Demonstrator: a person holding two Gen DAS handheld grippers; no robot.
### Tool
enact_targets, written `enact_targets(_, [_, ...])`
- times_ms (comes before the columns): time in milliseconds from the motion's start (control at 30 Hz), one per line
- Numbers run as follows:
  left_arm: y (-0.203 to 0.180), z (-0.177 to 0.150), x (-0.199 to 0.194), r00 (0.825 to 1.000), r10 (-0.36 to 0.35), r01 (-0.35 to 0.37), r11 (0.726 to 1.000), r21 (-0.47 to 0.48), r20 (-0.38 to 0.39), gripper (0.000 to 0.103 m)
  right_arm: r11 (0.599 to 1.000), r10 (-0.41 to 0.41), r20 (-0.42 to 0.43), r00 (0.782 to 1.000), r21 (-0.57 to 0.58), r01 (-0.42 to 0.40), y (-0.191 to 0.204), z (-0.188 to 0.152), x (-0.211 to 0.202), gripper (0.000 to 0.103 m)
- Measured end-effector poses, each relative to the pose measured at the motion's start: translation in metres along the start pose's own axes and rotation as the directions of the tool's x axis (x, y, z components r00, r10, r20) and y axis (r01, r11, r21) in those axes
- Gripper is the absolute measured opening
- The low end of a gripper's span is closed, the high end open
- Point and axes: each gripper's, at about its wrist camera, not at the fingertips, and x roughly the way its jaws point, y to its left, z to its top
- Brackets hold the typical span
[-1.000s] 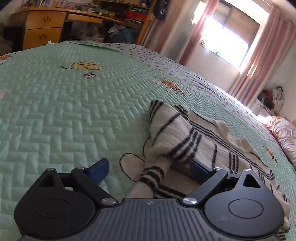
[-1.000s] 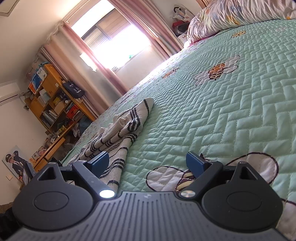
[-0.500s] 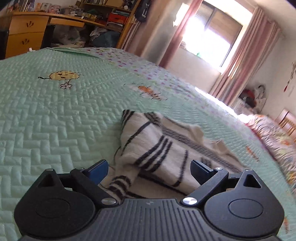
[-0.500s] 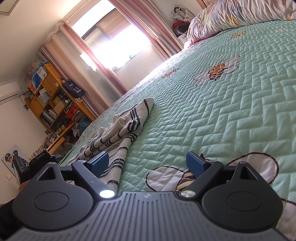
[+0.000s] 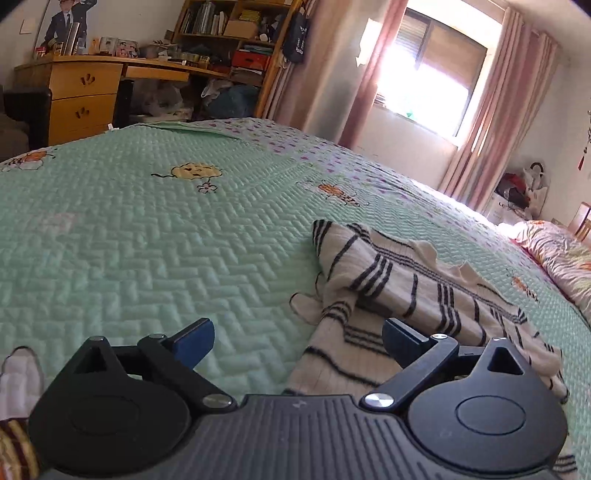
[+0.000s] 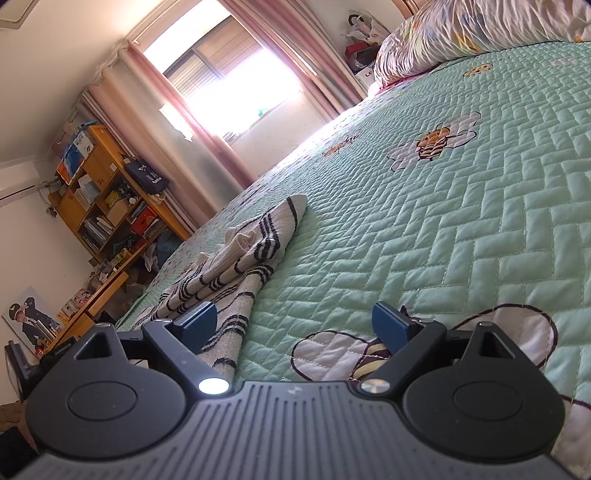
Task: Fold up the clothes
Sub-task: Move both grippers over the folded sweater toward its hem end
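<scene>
A cream garment with black stripes [image 5: 402, 284] lies partly folded on the green quilted bed [image 5: 147, 236]. In the left wrist view my left gripper [image 5: 299, 341] is open just above the quilt, its right fingertip over the garment's near edge, nothing between its pads. The right wrist view shows the same garment [image 6: 240, 258] stretching away to the left. My right gripper [image 6: 295, 325] is open low over the quilt [image 6: 461, 221], its left fingertip by the garment's near end, its right one over a bee print.
A wooden desk with drawers [image 5: 81, 99] and cluttered bookshelves [image 5: 236, 37] stand beyond the bed's far edge. A bright window with pink curtains [image 5: 421, 81] is behind. A patterned pillow or duvet [image 6: 480, 33] lies at the head of the bed.
My left gripper has pulled back and shifted left, so the garment now sits further right and further away in its view. The right gripper and garment have not moved.
</scene>
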Motion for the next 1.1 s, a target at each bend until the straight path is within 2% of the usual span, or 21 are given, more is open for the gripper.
enact_targets(67, [0.014, -0.006, -0.024, 1.0, 0.022, -0.022, 1.0, 0.0, 0.001, 0.098, 1.0, -0.001, 0.001, 1.0, -0.003, 0.001, 0.0, 0.0, 0.0, 0.091])
enact_targets(200, [0.048, -0.018, -0.056, 0.995, 0.08, -0.084, 0.995, -0.059, -0.062, 0.098, 1.0, -0.004, 0.003, 1.0, -0.009, 0.004, 0.001, -0.001, 0.0, 0.091])
enact_targets(400, [0.089, -0.048, -0.099, 0.989, 0.068, -0.086, 0.987, -0.137, -0.131, 0.098, 1.0, -0.004, 0.009, 1.0, -0.011, 0.004, 0.003, -0.002, -0.001, 0.091])
enact_targets(600, [0.093, -0.068, -0.137, 0.994, 0.049, -0.057, 0.995, -0.078, -0.101, 0.098, 1.0, -0.006, 0.017, 1.0, -0.008, 0.006, 0.003, -0.004, -0.004, 0.091])
enact_targets(900, [0.119, -0.065, -0.164, 0.998, 0.048, -0.052, 0.99, -0.13, -0.037, 0.099, 0.993, -0.018, 0.02, 1.0, 0.115, 0.015, 0.013, 0.006, -0.016, 0.091])
enact_targets(967, [0.123, -0.066, -0.164, 0.999, 0.043, -0.047, 0.989, -0.142, -0.03, 0.099, 0.996, 0.006, 0.009, 1.0, 0.085, -0.006, 0.025, 0.009, -0.011, 0.091])
enact_targets(1100, [0.128, -0.069, -0.16, 1.0, 0.028, -0.028, 0.985, -0.168, -0.004, 0.099, 0.998, 0.024, -0.037, 0.999, -0.054, -0.026, 0.06, 0.014, 0.012, 0.091])
